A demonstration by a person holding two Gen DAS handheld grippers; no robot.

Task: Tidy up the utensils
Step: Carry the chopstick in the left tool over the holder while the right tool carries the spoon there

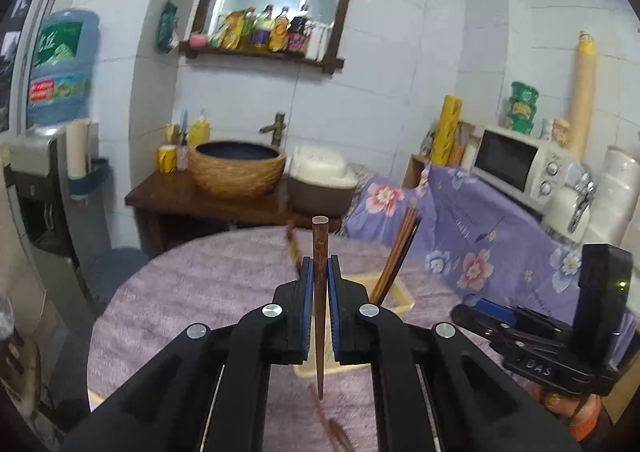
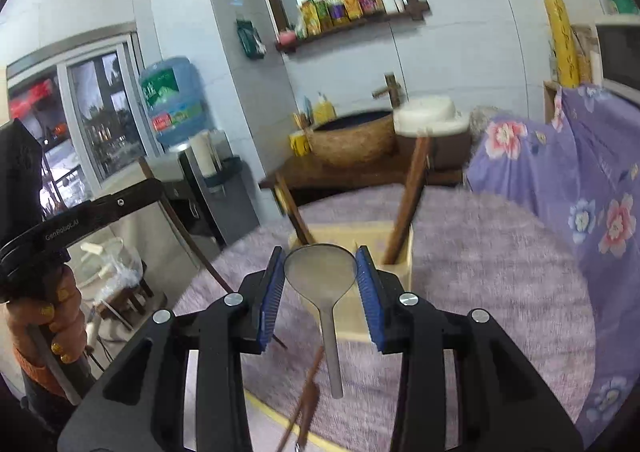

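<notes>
My left gripper [image 1: 319, 268] is shut on a brown wooden chopstick [image 1: 320, 244], which stands upright with its thin tip hanging above the purple tablecloth [image 1: 208, 292]. Behind it stands a cream utensil holder [image 1: 400, 298] with several chopsticks [image 1: 402, 244] leaning in it. My right gripper [image 2: 320, 272] is shut on a metal spoon [image 2: 320, 270]. Its pads press the spoon's bowl from both sides and the handle hangs down. The holder [image 2: 402, 266] sits just beyond, with chopsticks [image 2: 410, 196] in it. Loose brown utensils [image 2: 308, 400] lie on the cloth below.
The round table's far edge meets a dark wooden counter [image 1: 176, 196] with a woven basin [image 1: 238, 170]. A flowered purple cloth [image 1: 480, 236] and a microwave [image 1: 516, 164] stand at the right. A water dispenser [image 1: 60, 68] is at the left. A hand holds the other gripper [image 2: 60, 224].
</notes>
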